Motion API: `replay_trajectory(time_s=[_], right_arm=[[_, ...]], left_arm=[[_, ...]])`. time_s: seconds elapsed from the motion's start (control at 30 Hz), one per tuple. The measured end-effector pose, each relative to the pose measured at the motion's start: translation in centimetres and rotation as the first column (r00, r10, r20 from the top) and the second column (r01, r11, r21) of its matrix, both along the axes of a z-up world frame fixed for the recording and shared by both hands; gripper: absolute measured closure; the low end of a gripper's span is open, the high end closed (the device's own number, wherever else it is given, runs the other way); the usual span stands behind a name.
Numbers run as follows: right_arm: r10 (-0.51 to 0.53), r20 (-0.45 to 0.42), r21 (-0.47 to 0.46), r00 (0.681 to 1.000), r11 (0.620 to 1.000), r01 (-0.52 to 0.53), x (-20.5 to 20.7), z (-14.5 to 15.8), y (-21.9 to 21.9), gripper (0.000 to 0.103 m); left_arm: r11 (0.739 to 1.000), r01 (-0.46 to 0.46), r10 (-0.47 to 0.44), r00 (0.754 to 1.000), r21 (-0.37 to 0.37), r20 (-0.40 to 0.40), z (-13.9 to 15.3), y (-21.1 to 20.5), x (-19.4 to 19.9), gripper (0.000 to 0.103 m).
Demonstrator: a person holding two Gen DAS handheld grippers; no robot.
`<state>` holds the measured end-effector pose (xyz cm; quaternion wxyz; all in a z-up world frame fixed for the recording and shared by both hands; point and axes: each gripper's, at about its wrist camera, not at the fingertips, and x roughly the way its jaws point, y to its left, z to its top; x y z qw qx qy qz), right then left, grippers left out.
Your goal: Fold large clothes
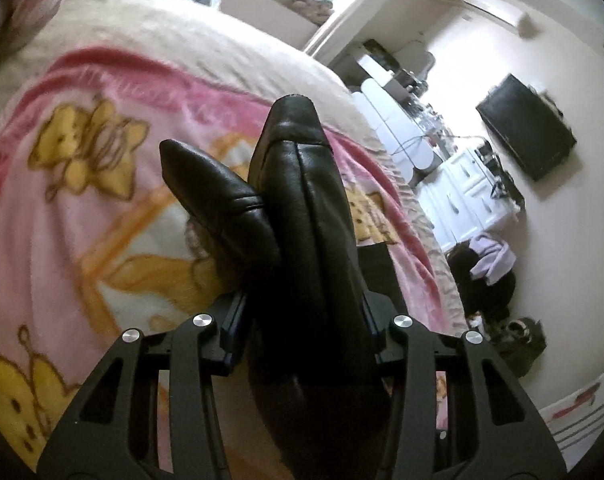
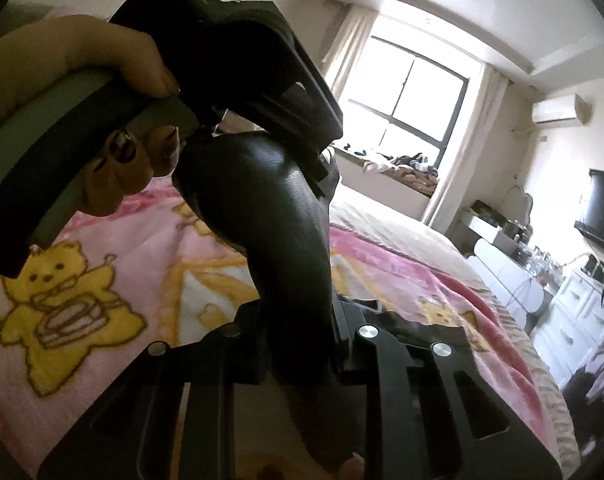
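- Left gripper (image 1: 297, 320) and right gripper (image 2: 297, 344) each pinch the black leather garment (image 1: 297, 200) above the blanket (image 1: 101, 220).
- Lift evenly, keeping it taut.

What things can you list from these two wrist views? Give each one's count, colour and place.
Garment: one, black, leather-like, between both grippers' fingers.
Blanket: one, pink with yellow bears, on the bed.
Window: one, dark-framed, far wall.
Screen: one, black, on the wall.
Drawers: one unit, white, beside the bed.
Air conditioner: one, white, high on the wall.
Left gripper: black, shut on garment.
Right gripper: black, shut on garment.
Hand: one, holding the left gripper.
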<state>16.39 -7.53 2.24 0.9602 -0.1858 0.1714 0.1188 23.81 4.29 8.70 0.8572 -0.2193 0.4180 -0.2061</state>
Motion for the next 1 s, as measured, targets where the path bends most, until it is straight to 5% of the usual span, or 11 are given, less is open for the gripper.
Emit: replay_trajectory(time_s=[0.47,1.0], right_arm=[[-0.064,-0.041,0.235,0.997,0.969,0.072,-0.7,1.9,-9.1,0.083],[-0.023,-0.252,0.514,0.968,0.844,0.154,0.4,-1.3,-17.8,0.083]], left_arm=[[0.987,0.066,-0.075,0.996,0.146,0.055,2.5,-9.9,0.2,0.060],[0.971,0.151,-0.151,0.988,0.187,-0.014,0.2,-18.3,2.2,0.049]])
